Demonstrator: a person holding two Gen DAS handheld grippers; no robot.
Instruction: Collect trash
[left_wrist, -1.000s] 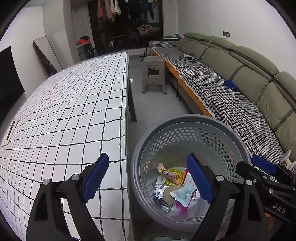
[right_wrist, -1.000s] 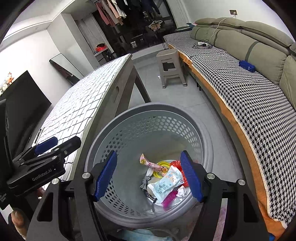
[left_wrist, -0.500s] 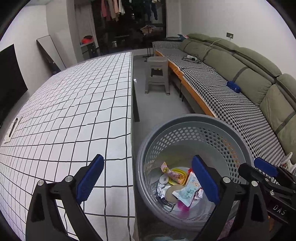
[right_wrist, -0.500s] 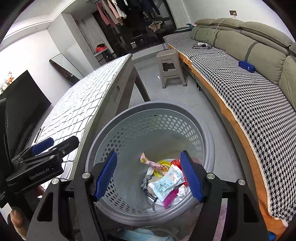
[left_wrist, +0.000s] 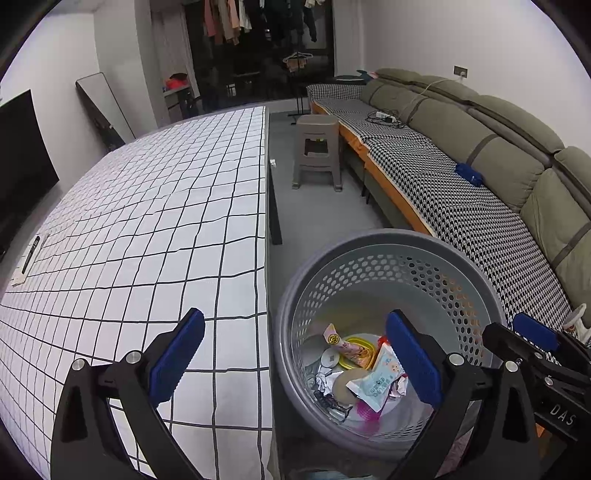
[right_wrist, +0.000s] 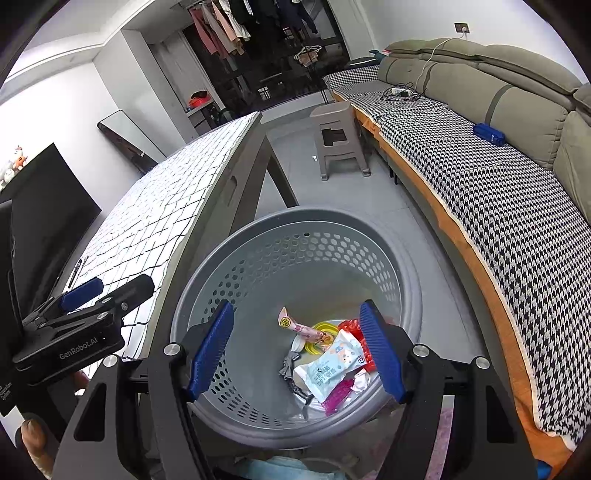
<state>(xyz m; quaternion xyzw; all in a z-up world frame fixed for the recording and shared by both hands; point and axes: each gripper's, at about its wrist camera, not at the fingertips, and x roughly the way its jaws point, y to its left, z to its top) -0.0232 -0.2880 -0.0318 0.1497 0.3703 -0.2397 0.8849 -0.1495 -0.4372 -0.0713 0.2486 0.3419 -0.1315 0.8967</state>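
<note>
- Left hand-held gripper (left_wrist: 295, 365) stood with jaws wide apart, empty, over the worktop (left_wrist: 147, 221) edge.
- Right hand-held gripper (right_wrist: 297, 350) was likewise spread, empty, above the grey perforated basket (right_wrist: 295, 243).
- Trash wrappers (right_wrist: 332, 365) lay at the basket bottom.

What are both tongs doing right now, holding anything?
Left tongs: open, empty, over the table edge and gray basket.
Right tongs: open, empty, above the trash in the basket.
</note>
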